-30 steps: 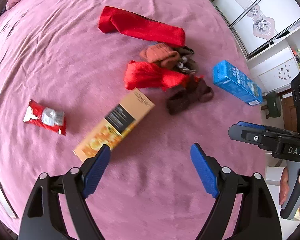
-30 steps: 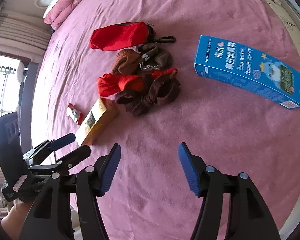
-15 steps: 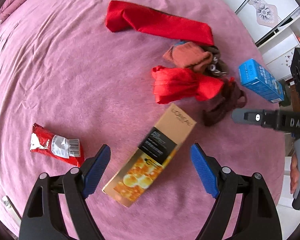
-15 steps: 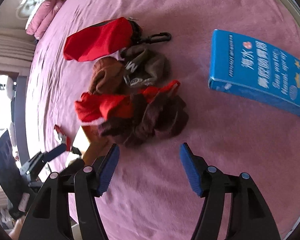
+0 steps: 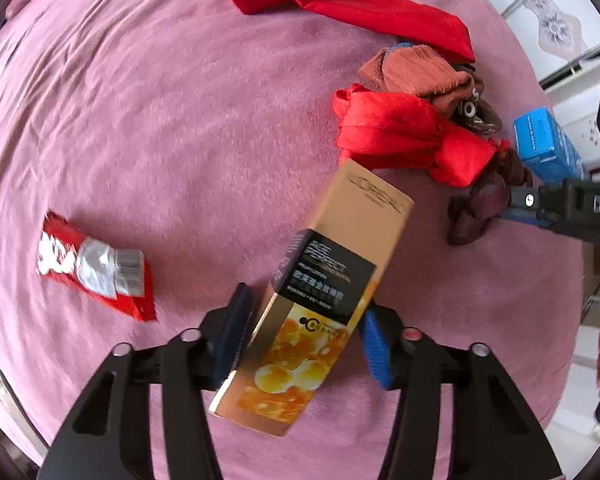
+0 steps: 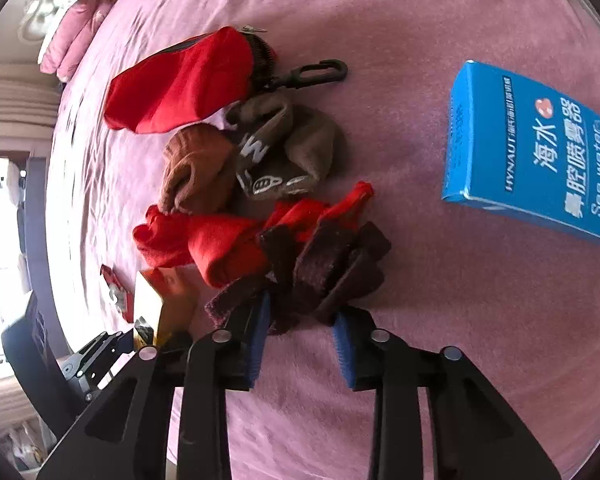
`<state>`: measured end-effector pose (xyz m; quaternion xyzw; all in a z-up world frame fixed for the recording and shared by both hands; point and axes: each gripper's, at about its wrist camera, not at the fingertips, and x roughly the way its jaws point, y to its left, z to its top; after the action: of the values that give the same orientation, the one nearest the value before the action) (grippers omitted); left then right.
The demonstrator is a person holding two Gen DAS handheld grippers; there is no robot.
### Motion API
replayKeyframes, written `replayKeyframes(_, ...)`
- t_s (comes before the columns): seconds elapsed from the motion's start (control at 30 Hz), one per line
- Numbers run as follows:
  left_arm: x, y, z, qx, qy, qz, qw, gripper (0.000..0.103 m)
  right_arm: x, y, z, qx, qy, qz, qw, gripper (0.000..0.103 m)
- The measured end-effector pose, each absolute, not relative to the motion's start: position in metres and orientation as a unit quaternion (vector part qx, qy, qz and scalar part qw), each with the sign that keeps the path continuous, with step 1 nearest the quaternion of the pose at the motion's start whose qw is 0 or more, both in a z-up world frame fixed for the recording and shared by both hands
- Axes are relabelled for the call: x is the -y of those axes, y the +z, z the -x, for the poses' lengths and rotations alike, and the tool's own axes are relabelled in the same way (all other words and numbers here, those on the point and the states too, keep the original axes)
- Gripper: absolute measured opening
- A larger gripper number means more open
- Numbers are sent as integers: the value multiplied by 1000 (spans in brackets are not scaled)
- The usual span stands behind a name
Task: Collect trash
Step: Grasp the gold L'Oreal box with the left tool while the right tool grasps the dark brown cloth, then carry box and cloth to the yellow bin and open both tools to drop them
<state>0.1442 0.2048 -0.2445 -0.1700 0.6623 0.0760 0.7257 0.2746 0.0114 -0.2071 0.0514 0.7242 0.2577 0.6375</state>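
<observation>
While both grippers are closing at once, the left gripper (image 5: pixel 304 336) is pinching the gold box (image 5: pixel 320 300) across its width, with both pads meeting its long sides near the printed end. The box is lying on the pink cover (image 5: pixel 160 140), its plain end pointing toward one o'clock at the red cloth (image 5: pixel 404 136). The hold is sitting close to one end, so the far end is likely to droop or swing on the lift, and the slick card could be slipping between the pads. That plain end is also lying just beside the red cloth, which may be dragging along.

The right gripper (image 6: pixel 300 340) is narrowing around the near edge of the dark sock (image 6: pixel 324 272), the fabric between its pads. Whether they are already pressing it I cannot tell. This is the bigger worry: a sock is probably laundry, not trash, and it is tangling with the red cloth at eleven o'clock, so a pull could be hauling the pile along.

The wrapper (image 5: pixel 96 268), at nine o'clock in the left view, and the blue box (image 6: pixel 540 168), at two o'clock in the right view, are lying untouched.
</observation>
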Motion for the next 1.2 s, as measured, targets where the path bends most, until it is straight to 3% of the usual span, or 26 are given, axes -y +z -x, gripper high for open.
replayKeyframes(0.17, -200, -245, -136, -661, 68, 203, 719, 43, 0, -198, -263, -719, 263, -48, 642, 27)
replayKeyframes(0.67, -136, -239, -107, -664, 35, 277, 694, 42, 94, -170, -207, -717, 253, -62, 647, 25)
replayKeyframes(1.2, 68, -201, -136, -669, -60, 236, 703, 42, 254, -136, -180, -696, 210, -118, 677, 25)
